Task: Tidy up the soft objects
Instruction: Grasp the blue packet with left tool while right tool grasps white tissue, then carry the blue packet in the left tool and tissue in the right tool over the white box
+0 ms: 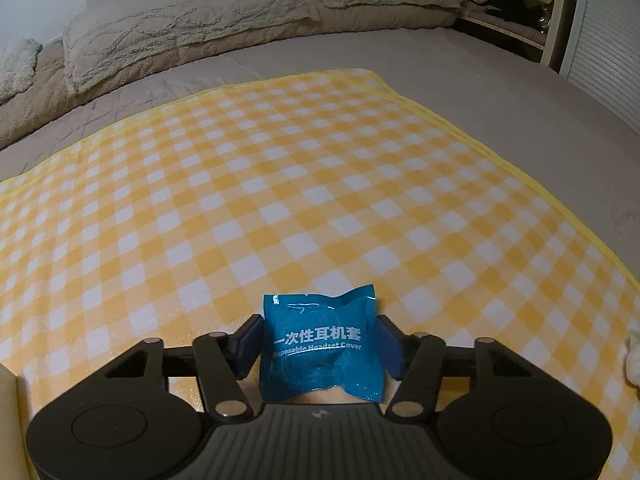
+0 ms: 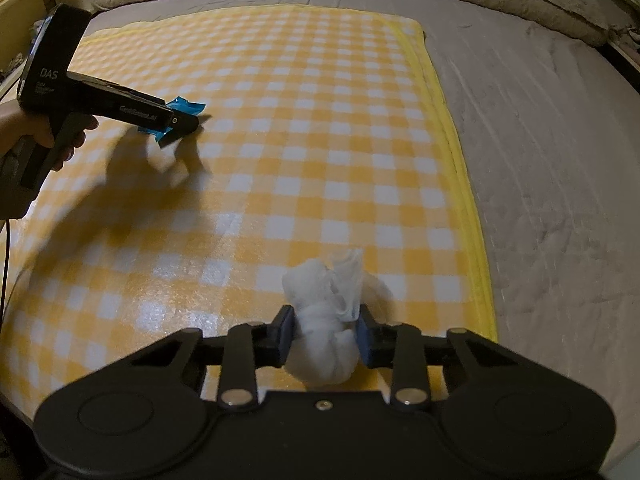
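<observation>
Your left gripper [image 1: 320, 344] is clamped on a blue foil packet [image 1: 320, 344] printed "Disposable Headset Cover", its pads pressing both side edges so the pouch buckles between them, low over the yellow-and-white checked blanket [image 1: 280, 184]. Your right gripper [image 2: 325, 338] pinches a crumpled white tissue wad [image 2: 326, 320] at its waist, with loose folds fanning out above the pads, near the blanket's yellow-bordered right edge. Seen from the right wrist, your left hand [image 2: 36, 128] grips the black handle at the far left, with the blue packet poking out past the fingertips and a blurred shadow on the checks below. The blanket lies spread flat on a grey-beige bed [image 1: 500, 92], with two textured pillows [image 1: 192, 20] lined along the head. At the right margin of the left wrist view, a scrap of white shows by the blanket's edge.
</observation>
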`<state>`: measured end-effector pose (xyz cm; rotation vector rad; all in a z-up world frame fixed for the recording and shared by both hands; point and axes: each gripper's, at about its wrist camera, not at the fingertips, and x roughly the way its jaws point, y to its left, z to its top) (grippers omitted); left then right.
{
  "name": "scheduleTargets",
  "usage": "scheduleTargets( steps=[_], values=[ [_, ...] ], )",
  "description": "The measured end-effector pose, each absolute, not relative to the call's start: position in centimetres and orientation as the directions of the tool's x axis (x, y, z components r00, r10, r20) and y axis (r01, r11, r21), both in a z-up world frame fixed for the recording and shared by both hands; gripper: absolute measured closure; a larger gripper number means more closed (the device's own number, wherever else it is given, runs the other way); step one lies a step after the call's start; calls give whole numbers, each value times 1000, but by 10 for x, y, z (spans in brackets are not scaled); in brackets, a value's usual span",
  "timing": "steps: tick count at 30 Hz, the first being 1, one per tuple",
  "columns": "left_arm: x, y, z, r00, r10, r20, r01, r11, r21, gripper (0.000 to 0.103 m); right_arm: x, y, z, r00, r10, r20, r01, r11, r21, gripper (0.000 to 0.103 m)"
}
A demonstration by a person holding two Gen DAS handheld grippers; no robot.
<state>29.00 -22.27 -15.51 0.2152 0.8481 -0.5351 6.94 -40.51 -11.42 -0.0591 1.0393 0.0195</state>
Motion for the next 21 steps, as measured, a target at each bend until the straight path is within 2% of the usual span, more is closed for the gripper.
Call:
scheduleTargets(
  steps=[4, 21],
  values=[
    [287, -219, -151, 546, -364, -755, 520, 853, -35, 50, 70, -405, -109, 518, -16, -855, -44, 998, -45, 71],
    [254, -186, -95, 606, -381, -698, 503, 864, -35, 50, 82, -385, -81, 583, -10, -812, -44, 998, -43, 72]
  ],
)
